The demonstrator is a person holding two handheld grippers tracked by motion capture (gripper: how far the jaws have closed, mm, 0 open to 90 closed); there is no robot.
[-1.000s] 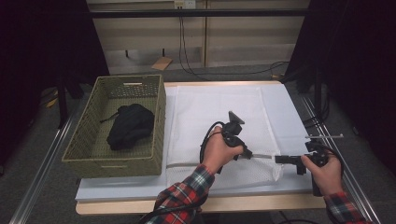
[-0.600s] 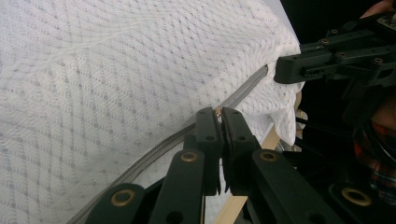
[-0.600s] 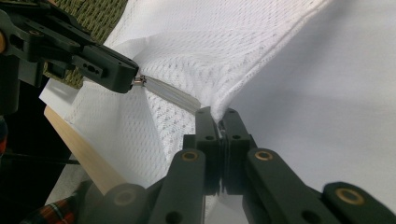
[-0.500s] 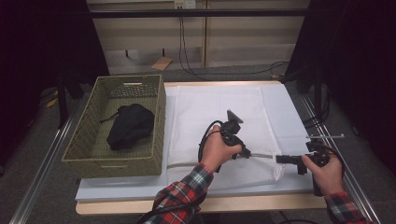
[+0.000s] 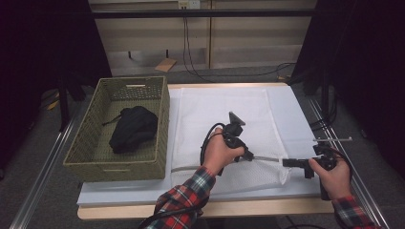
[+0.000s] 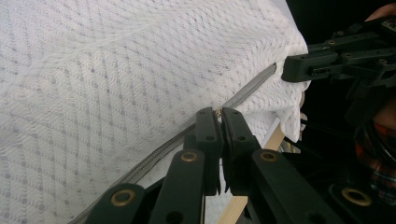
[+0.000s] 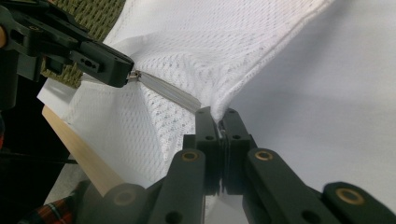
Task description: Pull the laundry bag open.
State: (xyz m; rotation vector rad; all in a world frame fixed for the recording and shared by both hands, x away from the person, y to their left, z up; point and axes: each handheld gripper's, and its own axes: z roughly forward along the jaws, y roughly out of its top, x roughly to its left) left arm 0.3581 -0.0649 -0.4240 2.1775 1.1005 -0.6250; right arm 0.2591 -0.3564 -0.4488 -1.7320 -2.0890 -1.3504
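At the bench's (image 5: 119,202) left stands a woven basket (image 5: 86,148) holding a black garment (image 5: 133,129). To its right a white mesh laundry bag (image 5: 224,107) lies flat on the bench. The left gripper (image 5: 249,156) has its fingers clamped on the bag's zipper pull (image 6: 217,111); farther right, the right gripper (image 5: 286,162) pinches the bag's corner (image 7: 220,109) at the zipper's (image 5: 267,159) end

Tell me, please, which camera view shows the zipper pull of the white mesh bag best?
The left gripper view: the zipper pull sits up close, pinched between the left tongs. The right gripper view shows it farther off, at those tongs' tips. In the high view the white mesh bag is clear, but the pull is too small to tell.
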